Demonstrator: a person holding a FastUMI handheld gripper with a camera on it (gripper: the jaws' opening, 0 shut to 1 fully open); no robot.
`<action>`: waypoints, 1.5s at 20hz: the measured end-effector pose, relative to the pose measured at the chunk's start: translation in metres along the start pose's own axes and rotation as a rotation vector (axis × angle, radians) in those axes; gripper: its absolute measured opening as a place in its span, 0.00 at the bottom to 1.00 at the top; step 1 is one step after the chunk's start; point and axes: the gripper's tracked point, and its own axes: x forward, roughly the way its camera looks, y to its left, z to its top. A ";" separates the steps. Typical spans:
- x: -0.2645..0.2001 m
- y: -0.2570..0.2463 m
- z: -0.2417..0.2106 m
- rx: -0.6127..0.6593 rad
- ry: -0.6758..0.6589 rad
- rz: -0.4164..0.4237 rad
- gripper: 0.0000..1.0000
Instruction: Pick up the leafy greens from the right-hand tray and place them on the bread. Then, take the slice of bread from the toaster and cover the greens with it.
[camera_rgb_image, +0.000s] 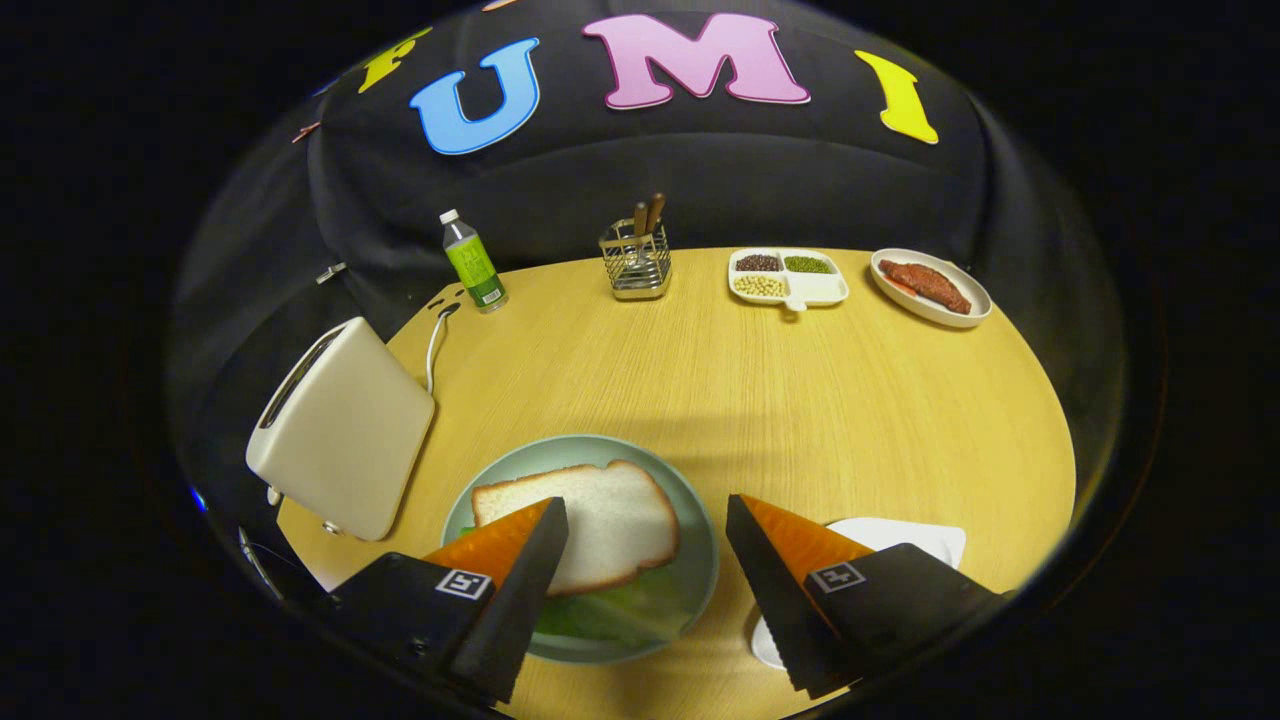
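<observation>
Wood-grain tabletop stretches under a gripper whose fingers stand wide apart and hold nothing. Between and just ahead of them sits a pale green plate, carrying a bread slice laid over leafy greens that poke out along the slice's near edge. The left finger overlaps the plate's near left rim; whether it touches cannot be told. Behind the right finger lies a white tray, partly hidden. Left of the plate stands a cream toaster, its slot facing up and its white cord trailing toward the far edge. Farther back, in a row near the table's far rim, stand a green-labelled bottle, a wire caddy holding utensils, a white divided dish of beans and grains, and an oval dish of reddish meat.
</observation>
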 end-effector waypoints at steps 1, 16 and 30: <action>-0.007 -0.002 0.007 -0.012 -0.023 -0.006 0.99; -0.161 -0.058 0.143 -0.099 -0.450 -0.051 0.98; -0.219 -0.072 0.111 -0.028 -0.461 -0.158 0.98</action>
